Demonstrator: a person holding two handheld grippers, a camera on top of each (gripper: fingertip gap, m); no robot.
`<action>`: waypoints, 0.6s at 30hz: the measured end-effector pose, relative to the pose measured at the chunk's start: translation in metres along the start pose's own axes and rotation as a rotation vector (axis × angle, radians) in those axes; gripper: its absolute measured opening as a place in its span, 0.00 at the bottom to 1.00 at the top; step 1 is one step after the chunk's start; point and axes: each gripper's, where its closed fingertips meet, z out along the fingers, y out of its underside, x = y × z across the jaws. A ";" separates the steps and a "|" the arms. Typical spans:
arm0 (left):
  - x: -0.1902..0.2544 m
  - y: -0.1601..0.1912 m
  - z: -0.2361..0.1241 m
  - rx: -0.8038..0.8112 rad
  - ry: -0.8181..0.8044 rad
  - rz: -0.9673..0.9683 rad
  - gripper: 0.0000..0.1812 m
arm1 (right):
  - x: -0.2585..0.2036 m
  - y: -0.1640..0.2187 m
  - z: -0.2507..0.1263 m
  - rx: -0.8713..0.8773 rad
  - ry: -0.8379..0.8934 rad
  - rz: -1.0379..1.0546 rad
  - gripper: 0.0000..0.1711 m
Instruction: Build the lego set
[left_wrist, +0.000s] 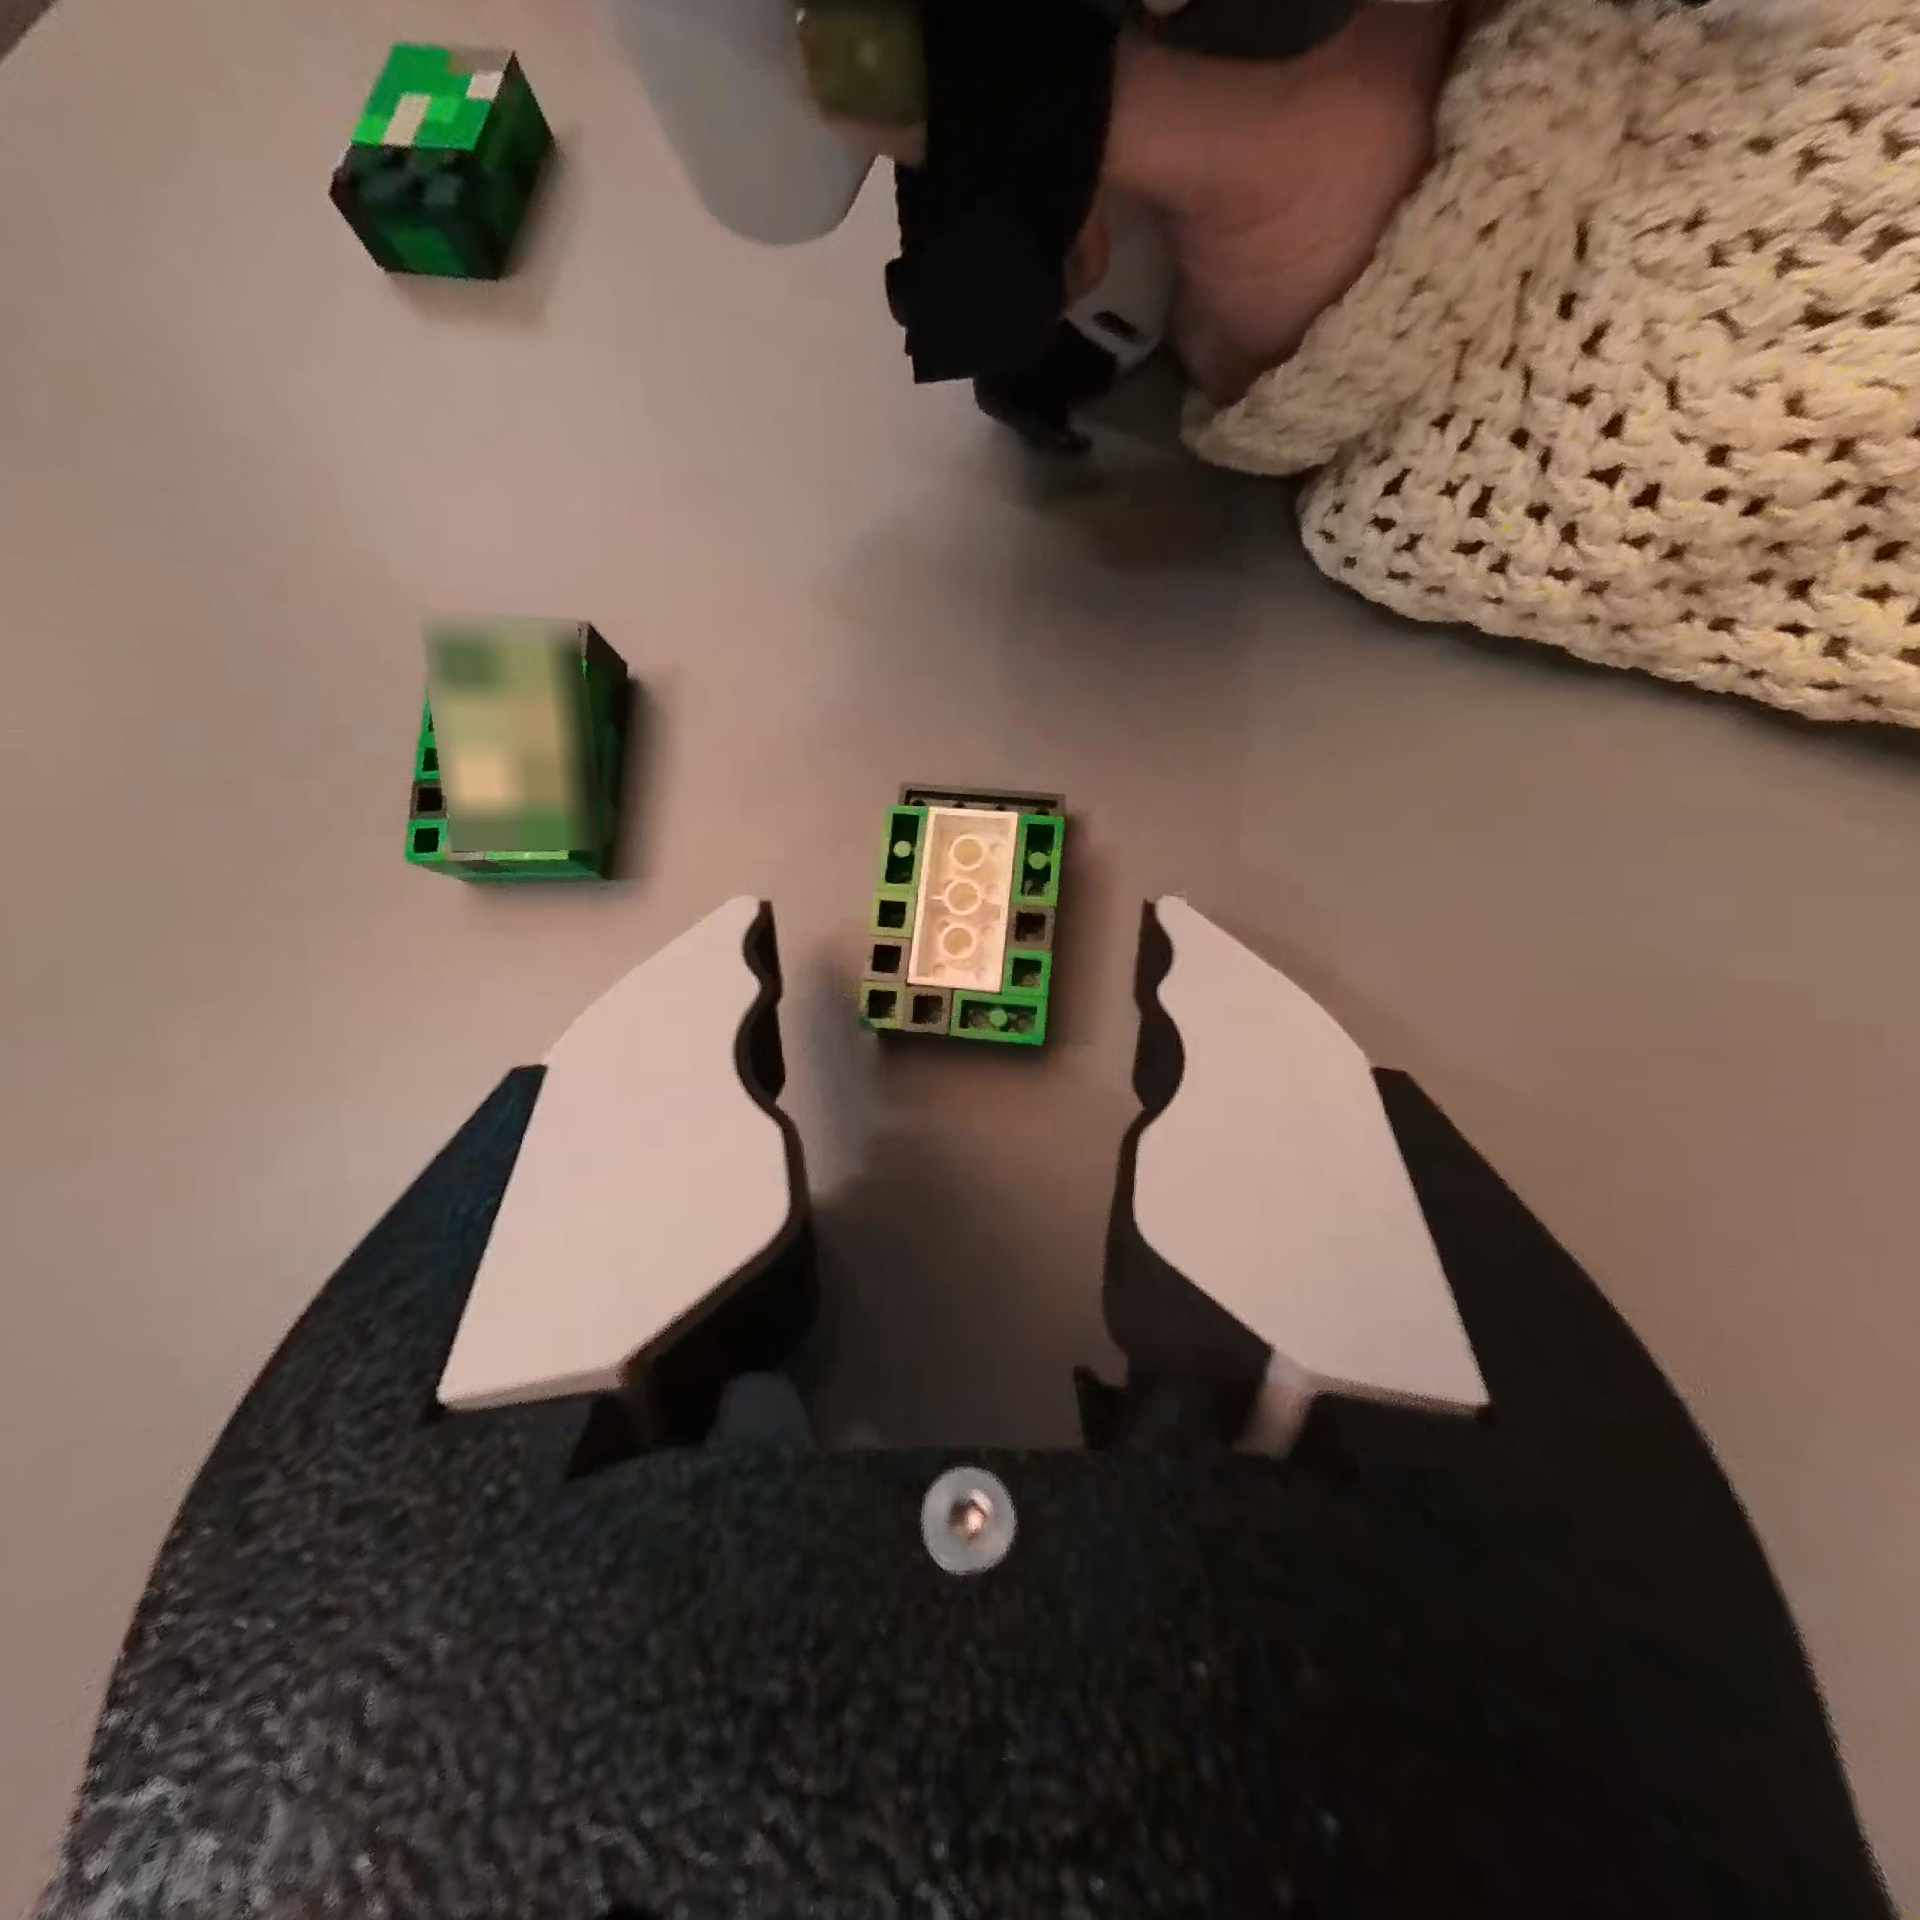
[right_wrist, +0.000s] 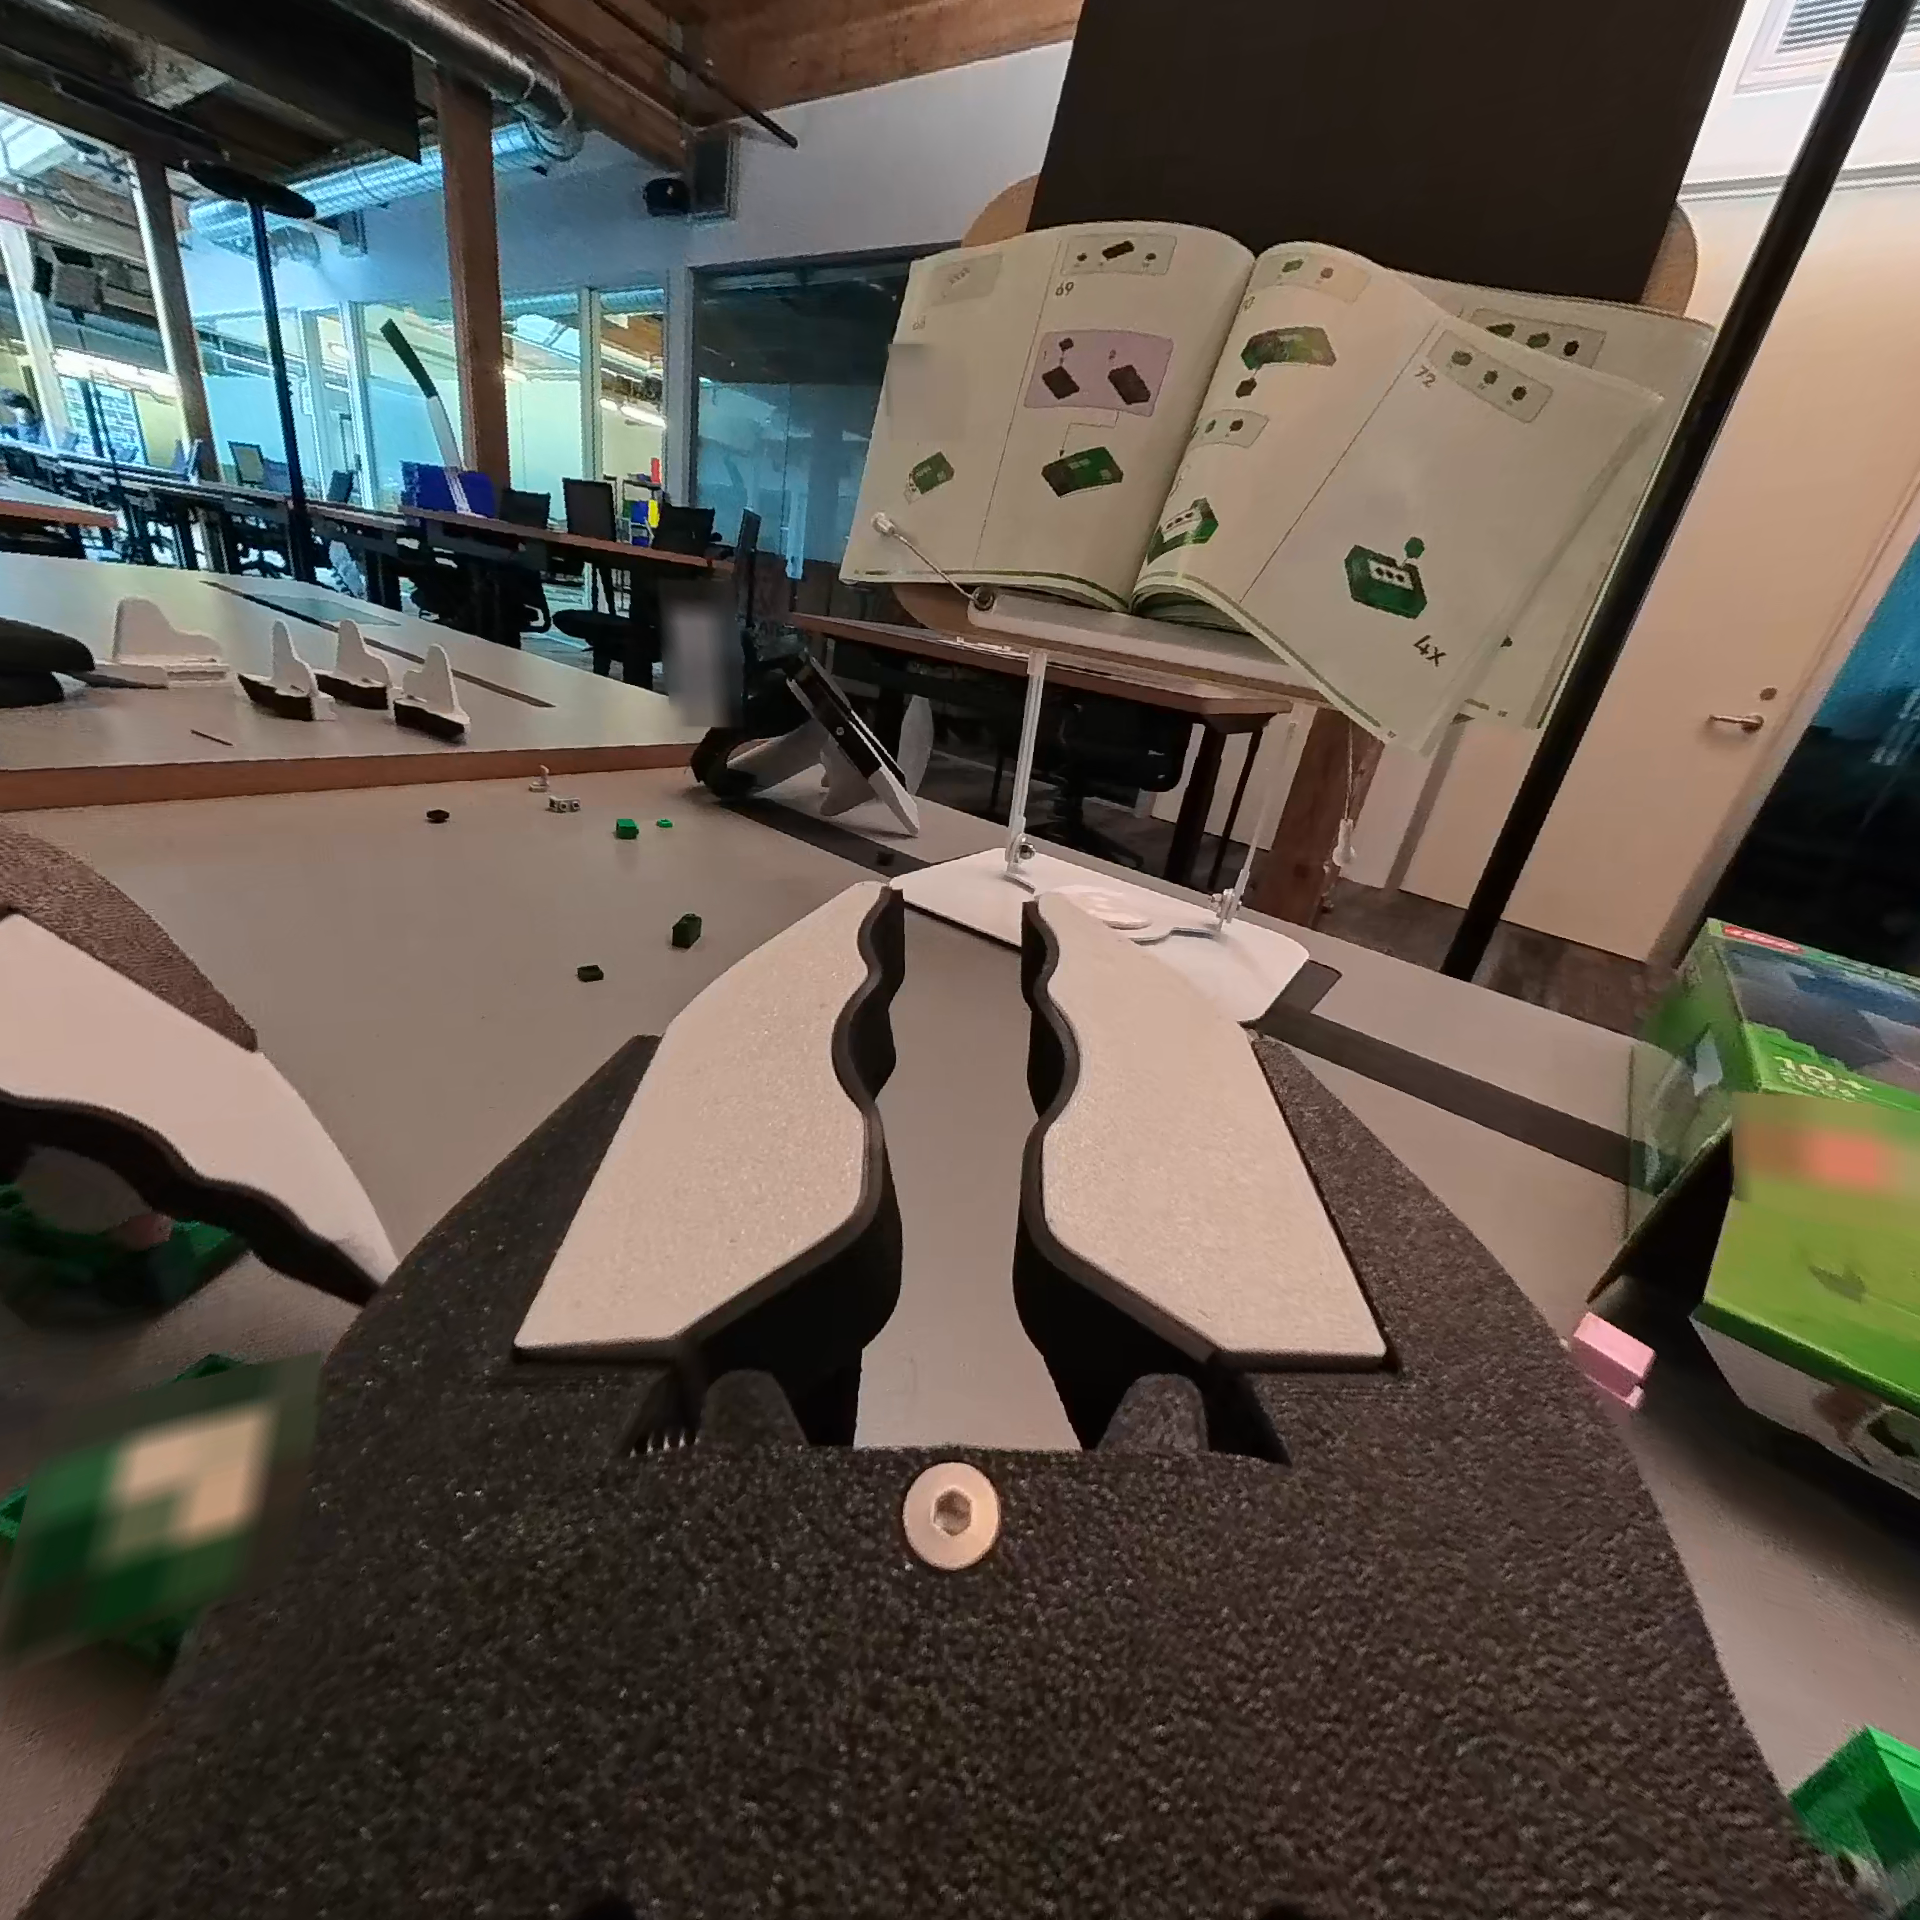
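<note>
brick block (left_wrist: 964, 920) — underside up, long axis along jaws

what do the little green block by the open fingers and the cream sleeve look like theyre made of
Green lego block: hard moulded plastic, glossy, with crisp hollow cells and a pale studded plate in the middle. Cream sleeve: chunky open-knit yarn, matte, with holes between stitches; probably wool or acrylic, though which is unclear.

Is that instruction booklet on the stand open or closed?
Open. The instruction booklet lies spread on its white stand, both pages facing the right gripper.
</note>
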 end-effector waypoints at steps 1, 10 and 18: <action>0.000 0.001 0.000 -0.012 -0.003 0.017 0.34 | 0.000 0.000 0.000 0.000 -0.001 0.000 0.12; 0.002 0.003 0.004 -0.045 -0.071 0.172 0.19 | -0.003 0.000 0.000 -0.004 -0.022 -0.002 0.12; -0.007 -0.007 -0.032 0.121 -0.214 0.220 0.19 | -0.068 -0.011 -0.023 -0.055 -0.578 0.156 0.12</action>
